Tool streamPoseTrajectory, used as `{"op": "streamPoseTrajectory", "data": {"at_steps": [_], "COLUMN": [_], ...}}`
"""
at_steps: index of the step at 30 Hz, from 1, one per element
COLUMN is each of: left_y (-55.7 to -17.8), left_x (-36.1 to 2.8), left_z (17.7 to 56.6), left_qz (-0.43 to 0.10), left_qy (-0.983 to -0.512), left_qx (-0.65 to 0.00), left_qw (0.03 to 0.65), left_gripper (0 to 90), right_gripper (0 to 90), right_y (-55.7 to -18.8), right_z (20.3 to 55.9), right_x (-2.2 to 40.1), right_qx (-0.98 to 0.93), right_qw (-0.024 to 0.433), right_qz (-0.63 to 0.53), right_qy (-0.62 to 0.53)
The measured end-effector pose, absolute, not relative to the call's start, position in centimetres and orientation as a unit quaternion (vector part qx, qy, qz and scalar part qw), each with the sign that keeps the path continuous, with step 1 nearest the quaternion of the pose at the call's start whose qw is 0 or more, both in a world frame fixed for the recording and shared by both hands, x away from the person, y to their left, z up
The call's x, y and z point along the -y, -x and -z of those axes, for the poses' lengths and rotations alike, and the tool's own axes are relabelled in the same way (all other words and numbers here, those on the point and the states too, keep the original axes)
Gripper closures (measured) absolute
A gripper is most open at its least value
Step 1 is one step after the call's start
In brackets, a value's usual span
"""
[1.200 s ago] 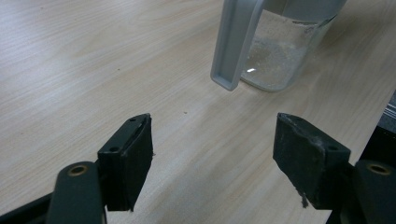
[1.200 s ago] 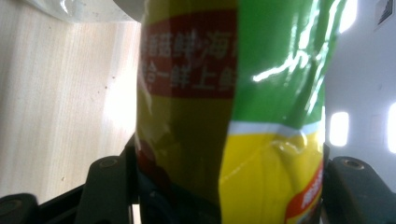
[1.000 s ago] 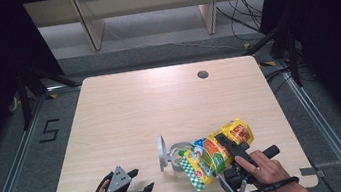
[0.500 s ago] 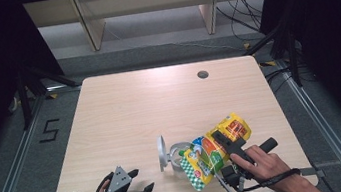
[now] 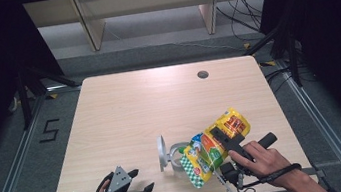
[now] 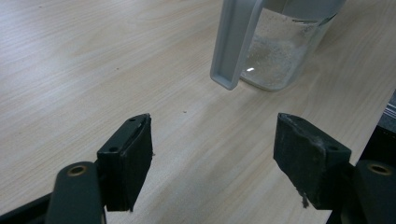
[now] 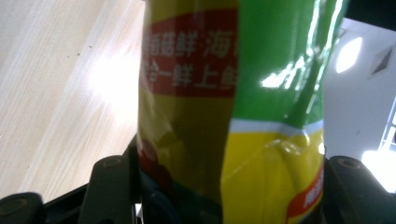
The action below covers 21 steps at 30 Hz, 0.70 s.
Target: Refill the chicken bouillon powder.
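A glossy snack bag (image 5: 213,148) is gripped between the jaws of the right gripper (image 5: 225,141) and is held tilted above the near right part of the table (image 5: 134,106). The bag is printed in yellow, green and red, with a green-checked lower end and white characters on a red band, as seen in the right gripper view (image 7: 233,116). Its foil is creased where the jaws press on both sides. The lower end of the bag is positioned directly over the open mouth of a clear pitcher (image 5: 179,154), which stands on the table near the front edge. The pitcher is fitted with a grey handle (image 6: 233,44), and its lid (image 5: 161,153) is hinged upright at the left side. A thin layer of pale grains is visible in its base in the left gripper view (image 6: 275,51).

The left gripper (image 5: 138,186) is held at the near left edge of the table with its jaws spread wide and nothing between them; it is pointed toward the pitcher. A round cable hole (image 5: 202,75) is located at the far right of the table, well apart from the work.
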<state>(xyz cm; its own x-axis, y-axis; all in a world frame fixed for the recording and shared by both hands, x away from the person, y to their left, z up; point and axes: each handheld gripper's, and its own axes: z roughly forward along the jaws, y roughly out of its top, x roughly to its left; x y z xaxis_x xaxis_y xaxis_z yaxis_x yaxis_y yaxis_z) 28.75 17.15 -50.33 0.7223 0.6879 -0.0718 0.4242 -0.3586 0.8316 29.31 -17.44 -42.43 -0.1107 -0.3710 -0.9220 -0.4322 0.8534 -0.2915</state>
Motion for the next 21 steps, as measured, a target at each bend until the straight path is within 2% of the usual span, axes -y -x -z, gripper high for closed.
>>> {"op": "streamPoseTrajectory", "data": {"at_steps": [21], "left_y": [-28.67], "left_x": [-17.08], "left_z": [50.41], "left_qz": [-0.143], "left_qy": [-0.807], "left_qx": [-0.351], "left_qw": [0.452], "left_gripper": [27.8], "right_gripper": [43.4], "right_y": [-29.36], "right_z": [42.76], "right_x": [16.84], "right_qx": [-0.763], "right_qw": [0.586], "right_qz": [-0.015], "right_qy": [0.273]}}
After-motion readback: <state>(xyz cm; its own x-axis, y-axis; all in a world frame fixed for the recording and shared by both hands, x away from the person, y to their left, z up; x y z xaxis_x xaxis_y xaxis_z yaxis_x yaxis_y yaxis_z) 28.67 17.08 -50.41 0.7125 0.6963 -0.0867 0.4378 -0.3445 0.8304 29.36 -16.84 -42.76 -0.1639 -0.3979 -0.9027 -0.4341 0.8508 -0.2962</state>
